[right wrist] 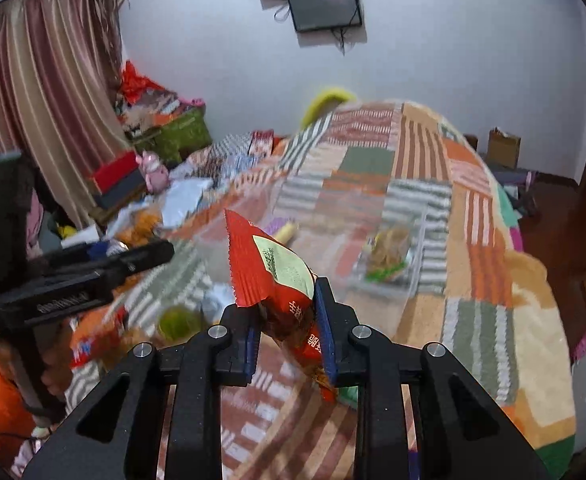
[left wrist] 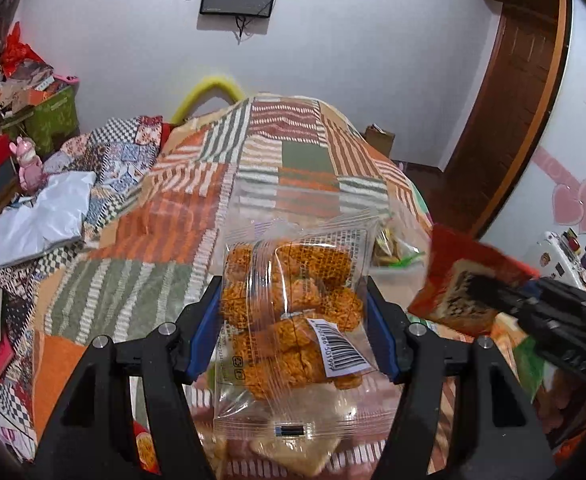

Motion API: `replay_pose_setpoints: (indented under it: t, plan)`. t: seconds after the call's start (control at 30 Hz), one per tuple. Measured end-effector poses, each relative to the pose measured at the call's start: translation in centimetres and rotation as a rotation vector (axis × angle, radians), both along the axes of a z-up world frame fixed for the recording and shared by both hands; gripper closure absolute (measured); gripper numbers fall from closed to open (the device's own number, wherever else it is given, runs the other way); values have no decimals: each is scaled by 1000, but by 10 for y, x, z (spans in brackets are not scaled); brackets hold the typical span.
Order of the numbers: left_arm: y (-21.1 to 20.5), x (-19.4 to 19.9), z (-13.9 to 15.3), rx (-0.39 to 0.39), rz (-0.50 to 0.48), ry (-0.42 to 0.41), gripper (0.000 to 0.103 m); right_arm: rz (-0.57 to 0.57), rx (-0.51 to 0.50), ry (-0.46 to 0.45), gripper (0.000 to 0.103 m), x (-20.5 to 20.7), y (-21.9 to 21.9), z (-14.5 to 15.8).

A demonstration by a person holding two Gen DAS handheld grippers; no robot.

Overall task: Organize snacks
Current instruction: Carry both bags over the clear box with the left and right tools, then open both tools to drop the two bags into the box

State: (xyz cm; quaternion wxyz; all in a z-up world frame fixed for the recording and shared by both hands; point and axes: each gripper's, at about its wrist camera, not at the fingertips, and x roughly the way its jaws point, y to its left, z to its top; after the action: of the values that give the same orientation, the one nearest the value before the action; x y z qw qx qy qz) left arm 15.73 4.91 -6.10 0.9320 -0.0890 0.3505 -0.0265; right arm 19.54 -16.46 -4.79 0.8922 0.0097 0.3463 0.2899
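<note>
Apparently midway, the left gripper (left wrist: 293,316) clamps a clear noodle-snack bag (left wrist: 293,300) at frame centre, the right gripper (right wrist: 287,332) pinches a red packet (right wrist: 273,272), while more snacks lie unsorted at lower left beside a clear bin (right wrist: 417,240).

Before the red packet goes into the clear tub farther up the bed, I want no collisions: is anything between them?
Nothing visible blocks it. The right gripper holds the red packet in the air; between it and the clear tub lies only bare patchwork blanket.
</note>
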Motion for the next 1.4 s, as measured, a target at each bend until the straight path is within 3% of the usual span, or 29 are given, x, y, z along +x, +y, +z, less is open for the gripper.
replay_pose_setpoints:
  t: [0.2,0.43,0.93,1.23,1.4]
  plan:
    - [2,25,13,17,23,-23,39,-19,23,-34,80,21,4,12]
    - [-5,59,16,36,-7,-29,39,-26,11,-15,80,48,13,1]
    - [-16,126,-47,56,-38,112,39,-28,-94,36,80,80,33,-39]
    - [-28,133,-53,121,-59,112,38,-11,-137,64,80,87,46,-53]
    - [-29,138,-61,116,-57,149,37,-5,-137,70,80,84,45,-51]
